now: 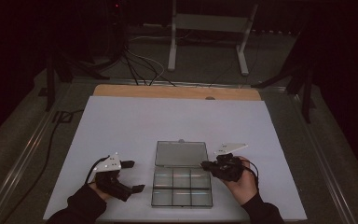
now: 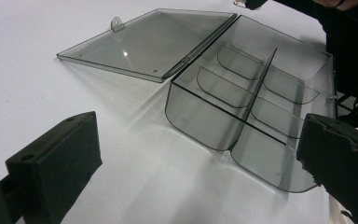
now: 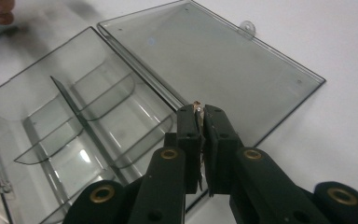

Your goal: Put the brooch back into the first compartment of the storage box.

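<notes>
Compartment box open on counter, right tongs closed at its hinge side

Compartment box (image 1: 182,186), clear smoky plastic, lies near the front edge of the white counter (image 1: 121,121) between the two hands. Its lid (image 1: 181,153) is swung fully back and lies flat on the counter beyond the tray, joined at the hinge. The divided compartments appear empty.

Right tongs (image 1: 205,164) sit at the box's right side, near the hinge line. In the right gripper view the jaws are pressed together; a thin pale sliver shows between the tips, too small to identify. Left tongs (image 1: 135,176) rest just left of the box with jaws standing wide apart and nothing between them.

Judgement: the lid-opening step looks complete. The next move likely calls for either loading a compartment or closing the lid, which requires catching its far edge by the small tab (image 3: 247,27).
</notes>
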The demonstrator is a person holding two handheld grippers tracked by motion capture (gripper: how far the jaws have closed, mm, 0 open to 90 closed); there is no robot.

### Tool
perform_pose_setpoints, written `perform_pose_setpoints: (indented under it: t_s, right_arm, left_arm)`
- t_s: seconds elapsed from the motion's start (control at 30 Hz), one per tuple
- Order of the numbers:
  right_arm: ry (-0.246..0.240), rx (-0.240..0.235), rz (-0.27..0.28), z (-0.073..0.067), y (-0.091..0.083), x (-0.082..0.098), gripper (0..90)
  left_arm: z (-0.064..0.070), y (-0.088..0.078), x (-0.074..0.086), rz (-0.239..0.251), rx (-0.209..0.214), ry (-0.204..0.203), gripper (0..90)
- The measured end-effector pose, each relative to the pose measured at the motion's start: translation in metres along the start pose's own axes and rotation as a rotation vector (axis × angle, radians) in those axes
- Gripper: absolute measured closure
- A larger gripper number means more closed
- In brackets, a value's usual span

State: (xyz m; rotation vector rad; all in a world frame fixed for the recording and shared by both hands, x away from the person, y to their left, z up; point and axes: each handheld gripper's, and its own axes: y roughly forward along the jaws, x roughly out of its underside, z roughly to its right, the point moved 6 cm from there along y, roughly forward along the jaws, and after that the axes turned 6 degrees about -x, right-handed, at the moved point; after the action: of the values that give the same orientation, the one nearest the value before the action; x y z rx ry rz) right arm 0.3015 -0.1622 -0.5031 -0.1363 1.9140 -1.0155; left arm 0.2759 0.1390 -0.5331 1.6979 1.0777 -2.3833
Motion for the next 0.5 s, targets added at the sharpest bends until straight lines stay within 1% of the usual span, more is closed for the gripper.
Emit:
perform_pose_setpoints:
  t_s: [0.17, 0.5]
  right_arm:
    - [-0.012, -0.011, 0.004, -0.005, 0.002, -0.004, 85.7]
    - [-0.036, -0.039, -0.006, -0.017, 0.012, -0.012, 85.7]
  left_arm:
    - [0.000, 0.000, 0.000, 0.000, -0.001, -0.001, 0.7]
    - [0.000, 0.000, 0.000, -0.003, -0.001, -0.002, 0.7]
